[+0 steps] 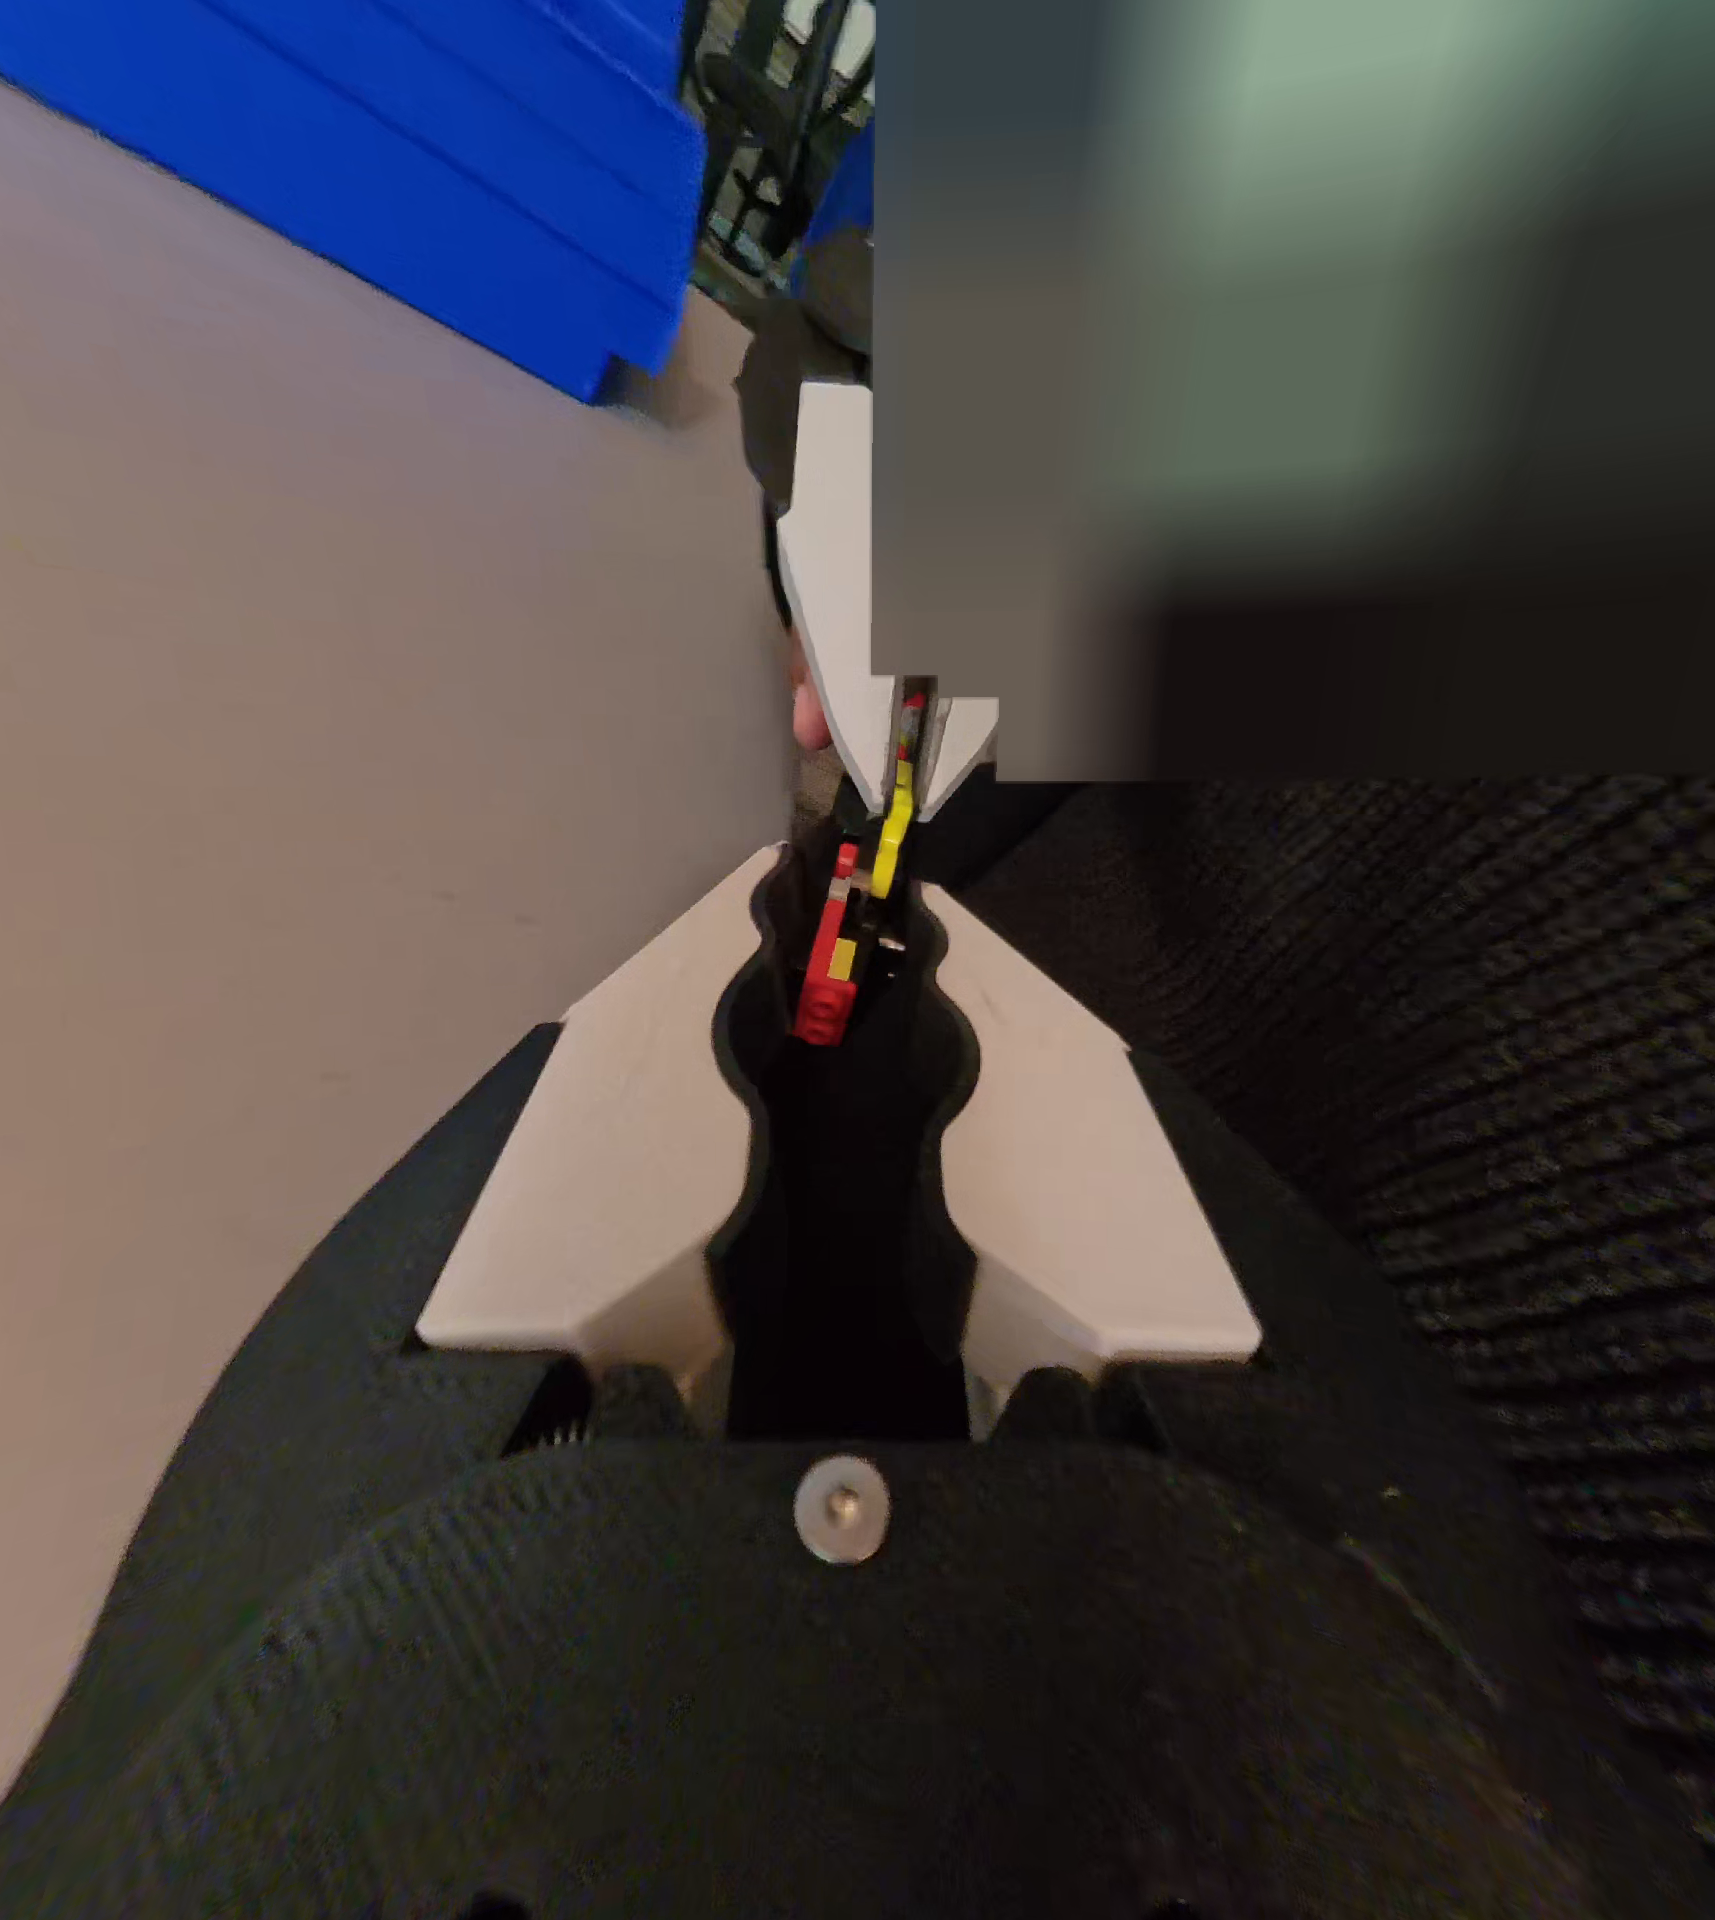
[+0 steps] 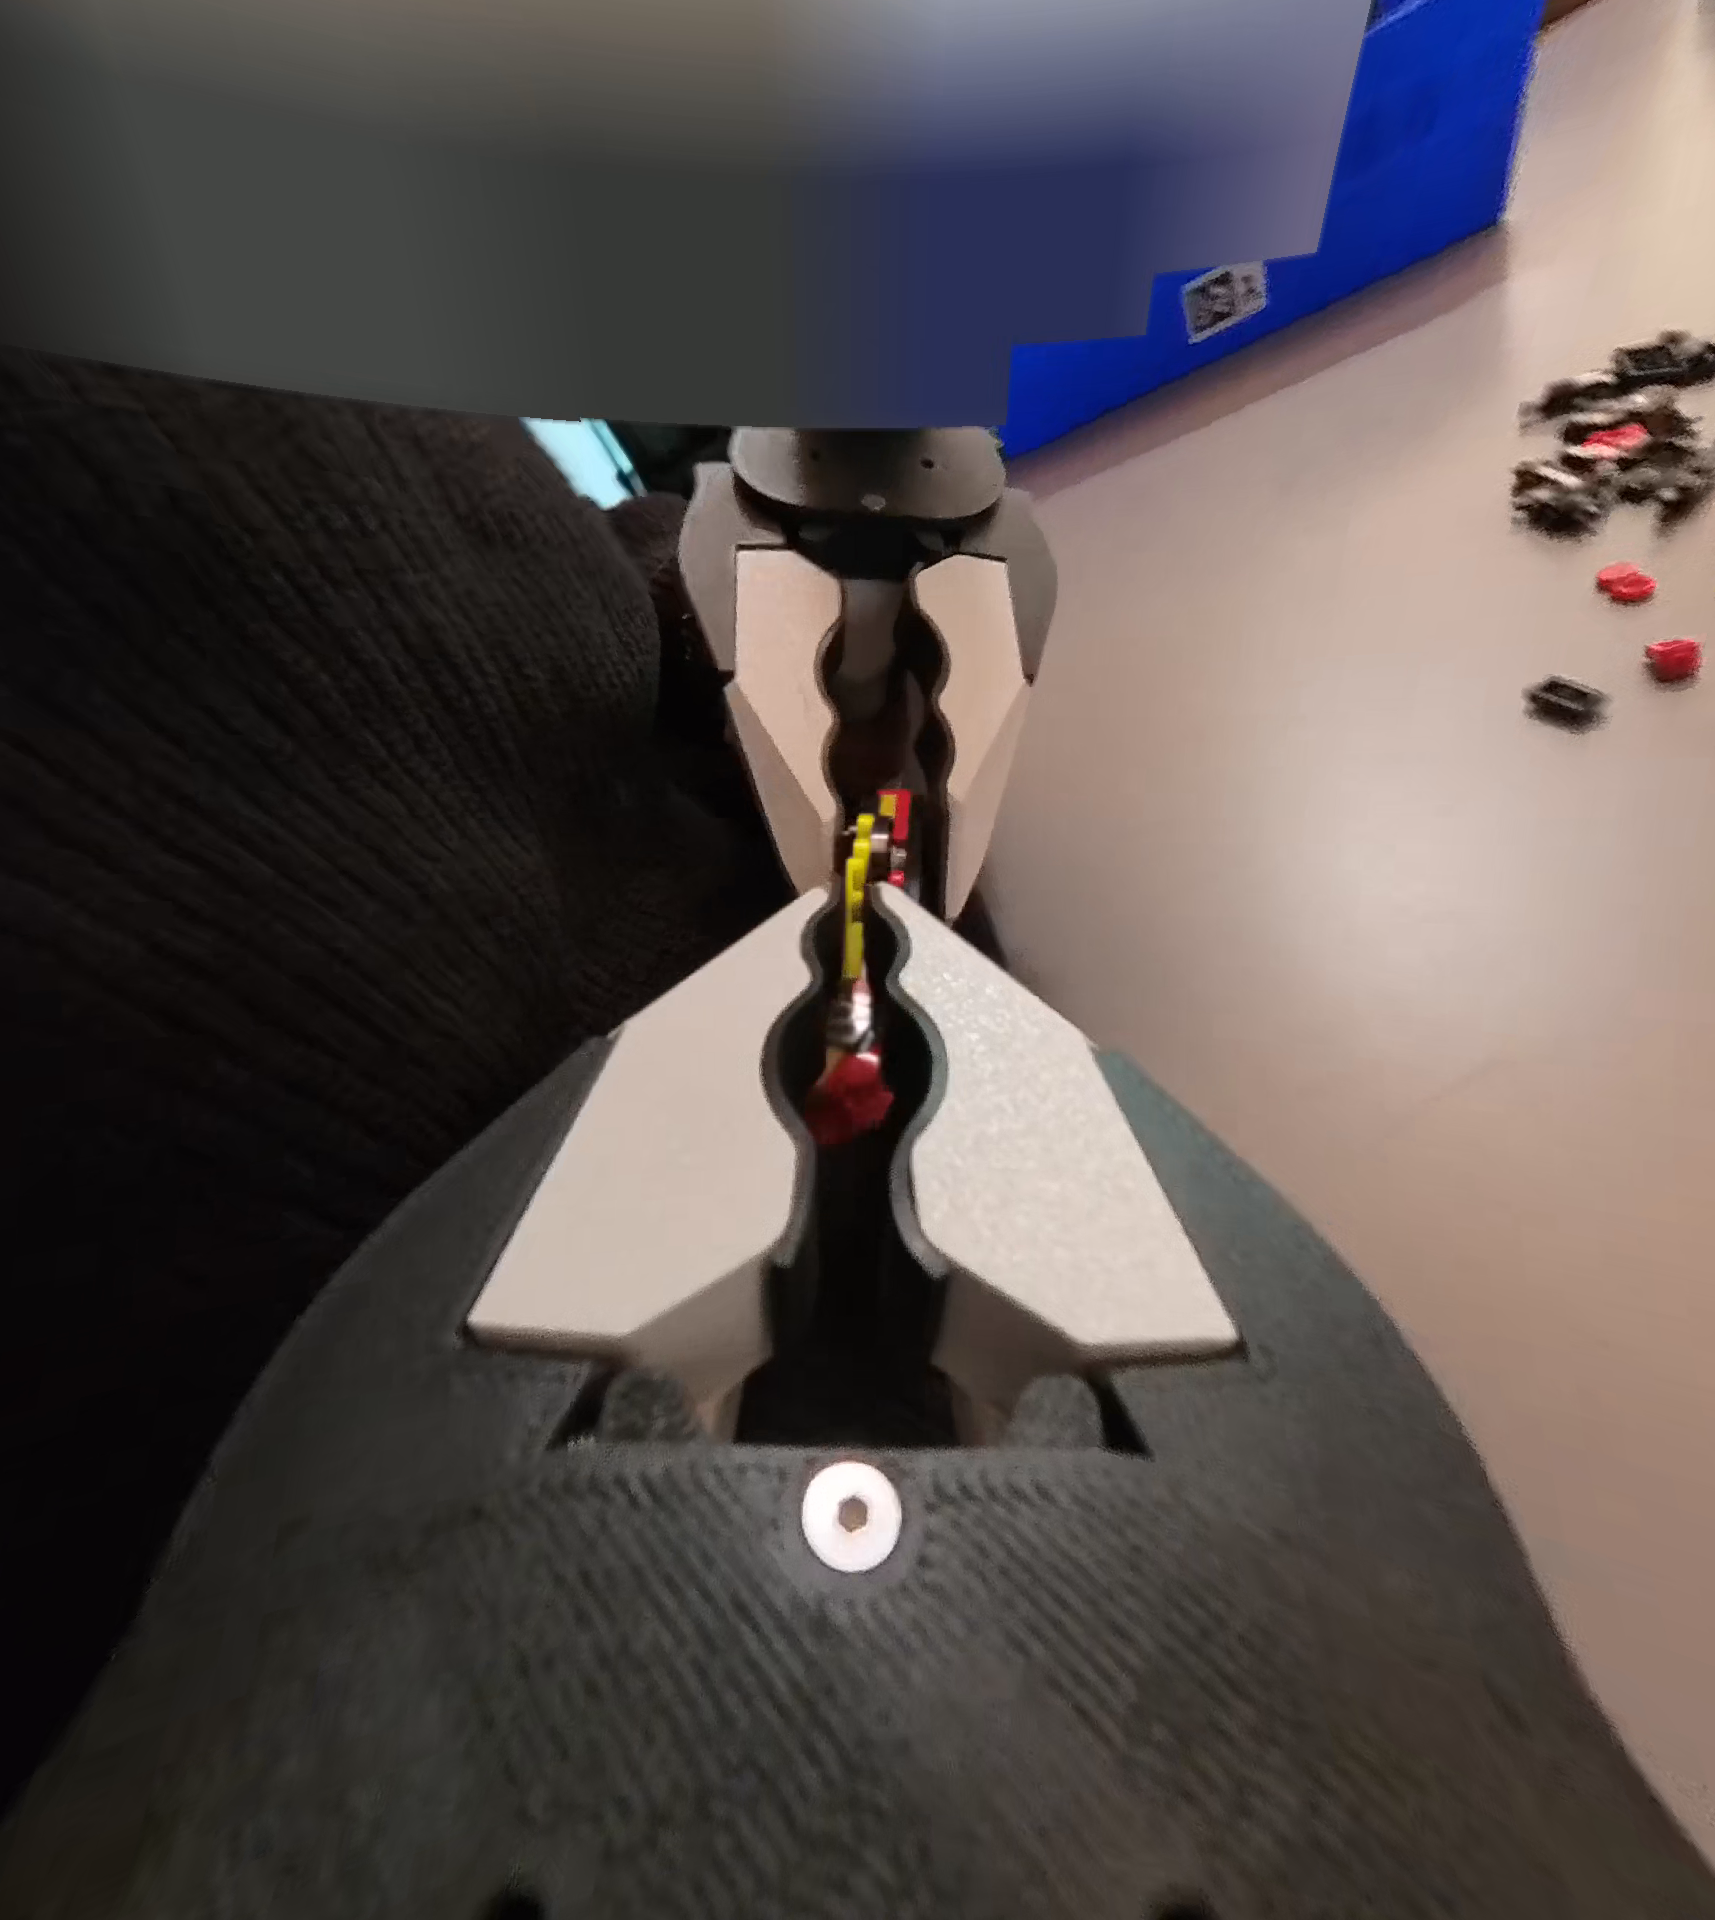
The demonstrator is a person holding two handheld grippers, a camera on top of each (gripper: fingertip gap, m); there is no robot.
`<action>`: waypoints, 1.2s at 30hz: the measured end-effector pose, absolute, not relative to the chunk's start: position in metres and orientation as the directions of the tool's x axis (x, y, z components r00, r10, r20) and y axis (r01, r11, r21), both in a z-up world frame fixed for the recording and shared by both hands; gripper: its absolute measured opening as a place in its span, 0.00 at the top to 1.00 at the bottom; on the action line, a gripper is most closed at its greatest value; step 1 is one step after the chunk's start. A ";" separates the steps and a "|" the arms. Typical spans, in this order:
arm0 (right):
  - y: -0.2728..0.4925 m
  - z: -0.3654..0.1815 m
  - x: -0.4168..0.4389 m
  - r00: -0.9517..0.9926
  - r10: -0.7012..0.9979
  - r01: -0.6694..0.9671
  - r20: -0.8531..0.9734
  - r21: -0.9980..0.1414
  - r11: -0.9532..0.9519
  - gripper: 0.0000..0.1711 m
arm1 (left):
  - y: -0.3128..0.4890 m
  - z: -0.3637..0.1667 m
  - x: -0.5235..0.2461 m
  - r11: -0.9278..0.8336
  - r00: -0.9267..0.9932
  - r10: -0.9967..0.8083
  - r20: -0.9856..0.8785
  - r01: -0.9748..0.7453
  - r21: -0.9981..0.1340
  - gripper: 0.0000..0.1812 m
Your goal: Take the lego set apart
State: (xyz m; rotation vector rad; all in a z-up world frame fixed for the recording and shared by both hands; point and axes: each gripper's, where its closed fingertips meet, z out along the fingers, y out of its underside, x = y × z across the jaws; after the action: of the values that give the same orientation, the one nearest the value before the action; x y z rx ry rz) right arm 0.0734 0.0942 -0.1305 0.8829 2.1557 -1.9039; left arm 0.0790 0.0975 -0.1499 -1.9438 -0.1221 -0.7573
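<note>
A large smeared patch is covering most of the far white-fingered right gripper [image 1: 897, 800]. The scattered black, red and yellow loose bricks [image 2: 1663, 520] are blurring, perhaps too soft to identify singly.

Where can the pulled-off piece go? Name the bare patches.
Bare table lies between the blue bin and the loose brick pile, also nearer, beside the right gripper. The pile itself is crowded.

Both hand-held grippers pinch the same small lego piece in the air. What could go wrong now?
The lego piece is clamped by the left hand-held gripper and right hand-held gripper, tip to tip; it may snap apart suddenly and a brick may fly. The thin yellow part could slip out.
</note>
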 end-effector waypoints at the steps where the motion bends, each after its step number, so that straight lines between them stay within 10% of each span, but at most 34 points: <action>1: 0.096 -0.133 0.065 -0.798 0.374 0.512 -0.473 -0.859 0.008 0.99 | 0.097 -0.153 0.071 -0.491 0.791 -0.202 0.578 0.429 -0.758 0.90; 8: 0.130 -0.122 0.037 -0.743 0.561 0.401 -0.366 -0.914 -0.065 0.85 | 0.091 -0.148 0.029 -0.407 0.510 -0.104 0.854 0.761 -0.505 0.88; 36: 0.115 -0.131 0.043 -0.783 0.575 0.330 -0.237 -0.942 0.062 0.82 | 0.091 -0.144 0.043 -0.451 0.460 -0.167 0.872 0.751 -0.483 0.88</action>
State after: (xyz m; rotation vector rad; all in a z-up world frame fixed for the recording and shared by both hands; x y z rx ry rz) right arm 0.0430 0.1149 -0.1307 1.0530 2.4246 -2.0454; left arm 0.0432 0.0907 -0.1440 -1.7210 -0.5045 -1.1615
